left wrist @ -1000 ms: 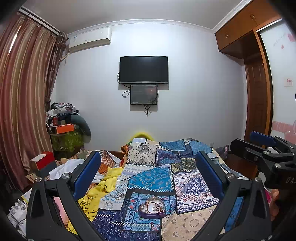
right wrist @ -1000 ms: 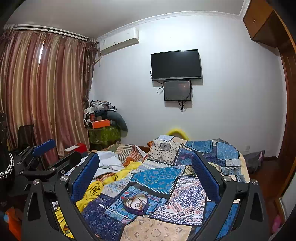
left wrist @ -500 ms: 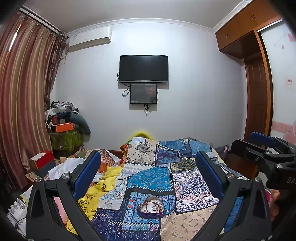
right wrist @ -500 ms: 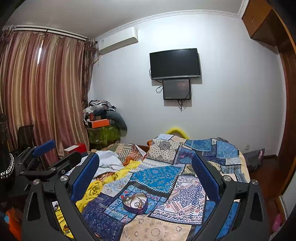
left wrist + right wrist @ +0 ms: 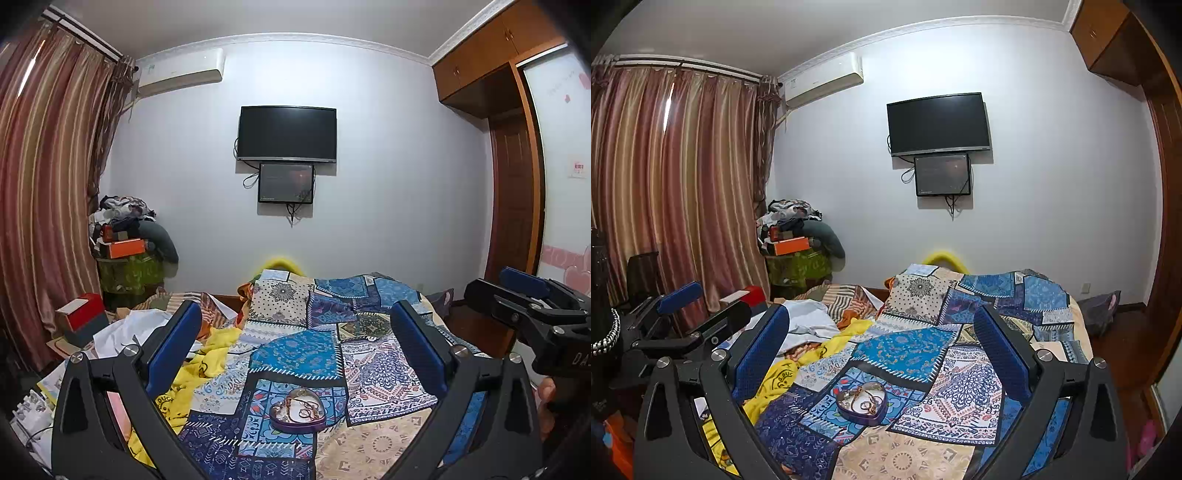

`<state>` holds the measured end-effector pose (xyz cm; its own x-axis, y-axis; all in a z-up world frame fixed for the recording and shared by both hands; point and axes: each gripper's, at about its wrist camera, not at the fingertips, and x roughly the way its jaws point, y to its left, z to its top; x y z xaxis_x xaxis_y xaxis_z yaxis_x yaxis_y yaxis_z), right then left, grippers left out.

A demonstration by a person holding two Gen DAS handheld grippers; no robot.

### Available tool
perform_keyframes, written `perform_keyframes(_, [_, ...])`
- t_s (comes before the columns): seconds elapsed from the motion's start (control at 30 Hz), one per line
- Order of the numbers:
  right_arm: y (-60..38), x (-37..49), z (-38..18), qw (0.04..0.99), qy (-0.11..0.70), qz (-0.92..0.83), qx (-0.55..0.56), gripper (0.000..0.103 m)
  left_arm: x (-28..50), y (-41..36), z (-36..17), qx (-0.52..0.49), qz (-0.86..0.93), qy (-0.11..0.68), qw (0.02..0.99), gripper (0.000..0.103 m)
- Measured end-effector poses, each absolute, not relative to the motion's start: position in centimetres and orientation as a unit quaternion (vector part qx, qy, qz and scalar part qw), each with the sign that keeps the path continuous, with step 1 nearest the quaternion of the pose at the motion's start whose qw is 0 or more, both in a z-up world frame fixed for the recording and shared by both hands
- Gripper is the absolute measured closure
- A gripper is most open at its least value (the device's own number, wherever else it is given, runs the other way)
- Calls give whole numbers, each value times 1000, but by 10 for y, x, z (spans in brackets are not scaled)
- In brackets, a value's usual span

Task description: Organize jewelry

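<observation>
The left claw (image 5: 295, 343) is spread wide and grasps nothing, held above the bed (image 5: 373, 443). Between its fingers and below them, a heart-shaped jewelry box (image 5: 297, 410) lies on the patchwork quilt (image 5: 299, 354), with gold chains and rings inside. The right claw (image 5: 881, 341) is likewise released and empty, and the same jewelry box (image 5: 861, 402) sits between its fingers, lower down. Left of both claws a yellow cloth (image 5: 783, 373) lies crumpled. Beyond them, a dark television (image 5: 287, 133) hangs on the far wall.

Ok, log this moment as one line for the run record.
left gripper: open, empty | right gripper: open, empty | heart-shaped jewelry box: open on patchwork bedspread, chains inside | contact: none | phase: approach
</observation>
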<state>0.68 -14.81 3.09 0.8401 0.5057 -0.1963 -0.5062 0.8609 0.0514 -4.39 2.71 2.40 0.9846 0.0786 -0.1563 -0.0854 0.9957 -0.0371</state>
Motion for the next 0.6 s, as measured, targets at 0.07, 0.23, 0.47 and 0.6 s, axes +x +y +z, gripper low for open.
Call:
perform_keyframes(0.07, [-149, 7, 31, 959, 102, 263, -1, 4, -43, 27, 24, -23, 41, 78, 996, 1])
perform_keyframes(0.23, [-150, 6, 31, 960, 103, 262, 1, 4, -43, 29, 24, -26, 36, 79, 996, 1])
perform_keyframes(0.47, [-148, 7, 32, 959, 105, 262, 0, 4, -44, 32, 24, -31, 33, 79, 996, 1])
perform_keyframes(0.6, [-148, 7, 32, 959, 105, 262, 0, 4, -43, 33, 24, -32, 32, 81, 996, 1])
